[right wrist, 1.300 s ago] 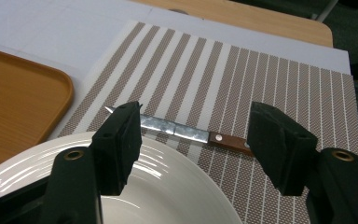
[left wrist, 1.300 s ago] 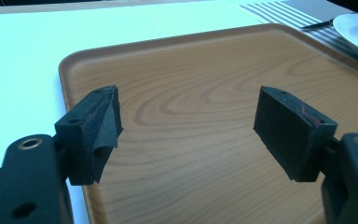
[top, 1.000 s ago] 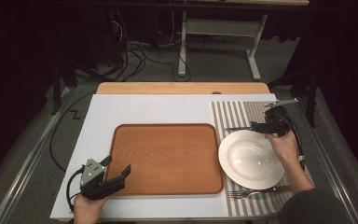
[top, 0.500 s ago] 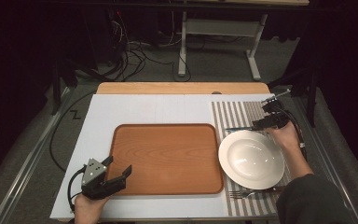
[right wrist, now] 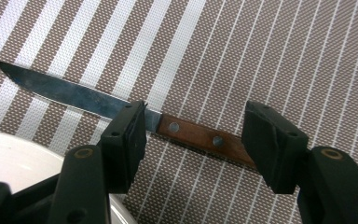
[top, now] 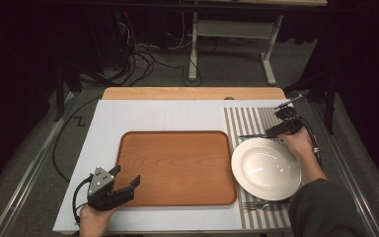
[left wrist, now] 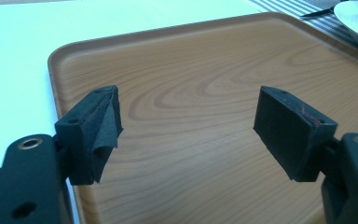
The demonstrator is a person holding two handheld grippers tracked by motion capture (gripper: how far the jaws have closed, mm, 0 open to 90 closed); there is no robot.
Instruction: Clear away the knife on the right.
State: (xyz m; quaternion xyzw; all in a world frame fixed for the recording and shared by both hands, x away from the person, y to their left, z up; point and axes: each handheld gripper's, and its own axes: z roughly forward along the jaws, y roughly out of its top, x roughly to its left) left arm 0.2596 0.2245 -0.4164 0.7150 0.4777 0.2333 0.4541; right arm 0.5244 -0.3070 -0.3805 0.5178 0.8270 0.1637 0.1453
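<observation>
The right gripper [right wrist: 193, 140] is hovering over a knife [right wrist: 121, 112] on the striped placemat [right wrist: 261, 56], its jaws standing apart on either side of the wooden handle with nothing pressed between them; they have just been closing a little, and the pads are not touching the handle. In the right gripper view the blade is pointing off to the left past one jaw, and the handle (two rivets showing) is lying across the gap. Just beside the near jaw the rim of a white plate [right wrist: 9, 158] is showing.

In the high view the right gripper [top: 281, 129] is sitting at the far right of the table, with the knife [top: 252, 136] lying just beyond the far edge of the plate [top: 266, 168] on the placemat [top: 246, 118]. A fork [top: 254, 205] is lying at the plate's near edge.

The left gripper [top: 123, 183] is resting at the near left corner of a wooden tray [top: 177, 168], its jaws wide apart and holding nothing. In the left gripper view the gripper [left wrist: 189, 130] is looking across the bare tray [left wrist: 191, 84].

The tray is lying in the middle of the white table [top: 168, 116], just left of the placemat.
</observation>
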